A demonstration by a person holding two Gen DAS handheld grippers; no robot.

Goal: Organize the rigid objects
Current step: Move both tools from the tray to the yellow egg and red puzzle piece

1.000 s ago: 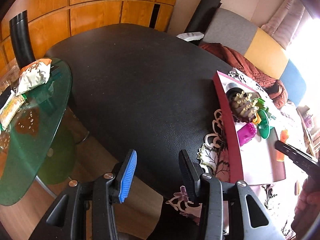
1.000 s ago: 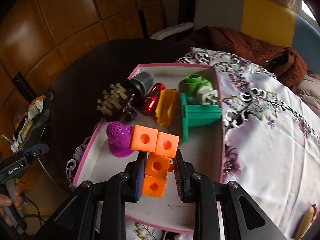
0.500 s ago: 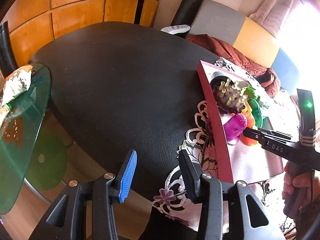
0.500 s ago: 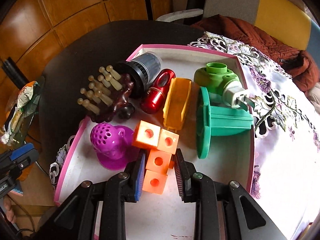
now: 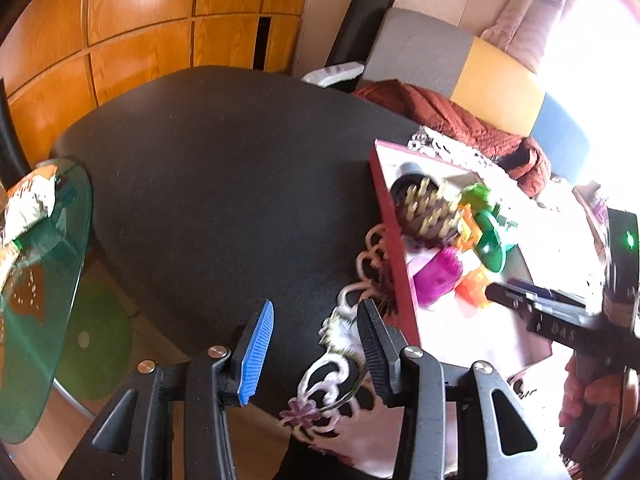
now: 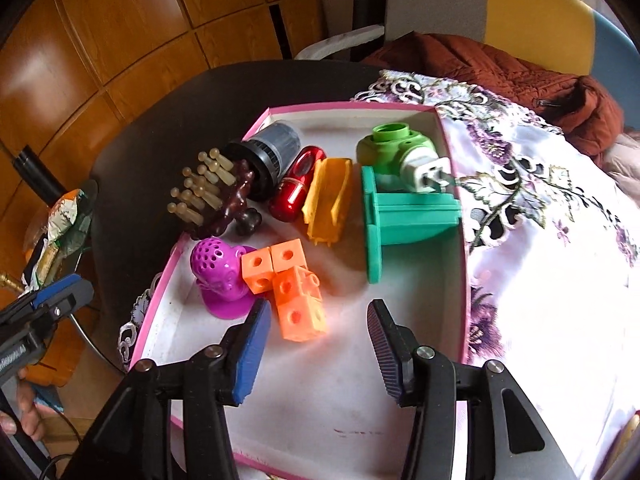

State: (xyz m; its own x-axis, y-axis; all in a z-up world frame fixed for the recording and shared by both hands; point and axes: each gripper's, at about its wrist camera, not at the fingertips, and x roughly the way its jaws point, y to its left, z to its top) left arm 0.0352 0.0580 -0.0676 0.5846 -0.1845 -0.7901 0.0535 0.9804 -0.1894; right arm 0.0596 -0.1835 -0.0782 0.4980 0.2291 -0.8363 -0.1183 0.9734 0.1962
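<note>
So the right gripper (image 6: 316,344) is spreading its jaws, pads clear of the orange cube cluster (image 6: 290,284) lying in the pink tray (image 6: 452,184), while the left gripper (image 5: 314,344) hangs empty and parted over the black counter (image 5: 224,184).

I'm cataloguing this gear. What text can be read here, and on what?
"DAS": black body of the right tongs, which are opening with the orange blocks between them; blurred, so uncertain.
Lettering on the side of the left tongs: too blurred to read.
Orange print on the snack bag: too blurred to read.
Nothing else legible.
</note>
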